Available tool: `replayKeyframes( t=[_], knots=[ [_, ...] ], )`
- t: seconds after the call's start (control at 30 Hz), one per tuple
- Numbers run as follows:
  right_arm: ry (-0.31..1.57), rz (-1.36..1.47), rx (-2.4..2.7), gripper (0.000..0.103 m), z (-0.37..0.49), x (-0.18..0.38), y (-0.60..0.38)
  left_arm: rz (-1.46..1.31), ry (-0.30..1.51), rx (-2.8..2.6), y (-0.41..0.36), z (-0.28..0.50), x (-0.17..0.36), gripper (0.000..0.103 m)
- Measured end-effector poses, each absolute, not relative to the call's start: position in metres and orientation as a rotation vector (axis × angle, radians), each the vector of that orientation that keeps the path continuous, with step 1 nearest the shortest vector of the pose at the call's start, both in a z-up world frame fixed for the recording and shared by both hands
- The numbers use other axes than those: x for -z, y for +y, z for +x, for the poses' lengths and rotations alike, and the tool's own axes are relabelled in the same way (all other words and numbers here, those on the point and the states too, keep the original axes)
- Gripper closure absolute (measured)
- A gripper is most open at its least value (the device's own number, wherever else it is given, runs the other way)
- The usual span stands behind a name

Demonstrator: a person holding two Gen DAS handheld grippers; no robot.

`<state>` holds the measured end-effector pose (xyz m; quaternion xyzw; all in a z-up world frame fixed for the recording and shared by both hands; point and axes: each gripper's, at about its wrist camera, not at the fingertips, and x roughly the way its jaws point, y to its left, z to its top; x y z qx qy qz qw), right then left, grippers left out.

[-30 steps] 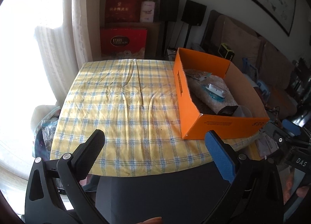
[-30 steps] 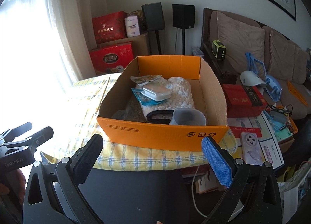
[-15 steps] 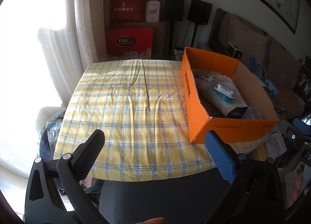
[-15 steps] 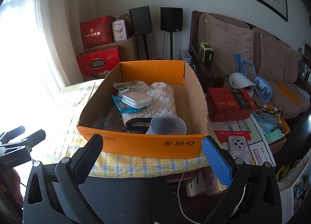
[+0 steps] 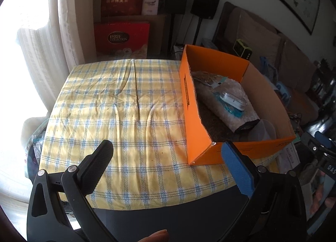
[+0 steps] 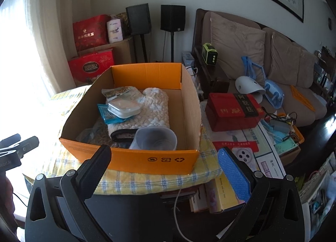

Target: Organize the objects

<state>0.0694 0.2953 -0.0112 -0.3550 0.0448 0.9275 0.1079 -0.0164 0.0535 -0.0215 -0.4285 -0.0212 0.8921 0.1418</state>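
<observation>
An orange cardboard box [image 5: 196,116] [image 6: 134,158] stands at the right end of a table covered by a yellow checked cloth [image 5: 117,103]. Inside it lie a fluffy white mitt [image 6: 151,111], a white case [image 6: 124,108] on a teal packet, a snack packet [image 6: 116,92] and a grey plastic cup [image 6: 155,139] on its side. My left gripper [image 5: 168,158] hangs open over the table's near edge, left of the box corner. My right gripper [image 6: 163,162] is open in front of the box's near wall. Neither holds anything.
Red gift boxes [image 5: 121,36] and two black speakers [image 6: 155,18] stand by the far wall. A brown sofa [image 6: 273,57] is at the right. A red box [image 6: 233,110], a phone [image 6: 244,156] and papers crowd a low table right of the orange box. A curtain [image 5: 44,38] hangs at the left.
Both grippers have drifted, so the orange box sits lower and slightly left in the right wrist view and further right in the left wrist view. Both jaws stay open and empty.
</observation>
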Motion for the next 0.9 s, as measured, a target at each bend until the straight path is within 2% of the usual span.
replayKeyframes(
  t=[0.1,0.2,0.27,0.33,0.37,0.43,0.47,0.53,0.67,0.73,0.9],
  knots=[
    [0.159,-1.058,-2.700,0.002,0.065,0.014,0.316,-1.274,-0.041,-2.553,0.065,-0.032,0.026,0.004],
    [0.201,-1.092,-2.671,0.009,0.058,0.018,0.337,-1.311,-0.080,-2.493,0.072,-0.044,0.033,0.009],
    [0.231,-1.126,-2.653,0.018,0.051,0.022,0.350,-1.328,-0.103,-2.452,0.077,-0.050,0.036,0.013],
    [0.267,-1.172,-2.634,0.035,0.045,0.029,0.361,-1.345,-0.109,-2.423,0.082,-0.053,0.040,0.025],
    [0.291,-1.191,-2.630,0.039,0.042,0.031,0.366,-1.355,-0.108,-2.408,0.085,-0.055,0.042,0.029],
    [0.321,-1.228,-2.617,0.056,0.037,0.038,0.373,-1.374,-0.117,-2.377,0.090,-0.059,0.046,0.037],
    [0.325,-1.245,-2.613,0.060,0.035,0.041,0.374,-1.379,-0.122,-2.361,0.093,-0.060,0.048,0.039],
    [0.326,-1.269,-2.617,0.063,0.032,0.044,0.374,-1.393,-0.126,-2.336,0.099,-0.063,0.051,0.046],
    [0.299,-1.282,-2.619,0.066,0.029,0.047,0.369,-1.420,-0.127,-2.291,0.109,-0.064,0.058,0.051],
    [0.291,-1.291,-2.622,0.072,0.027,0.048,0.368,-1.411,-0.128,-2.287,0.112,-0.062,0.057,0.056],
    [0.278,-1.304,-2.628,0.075,0.025,0.049,0.369,-1.407,-0.114,-2.281,0.118,-0.057,0.055,0.059]
  ],
)
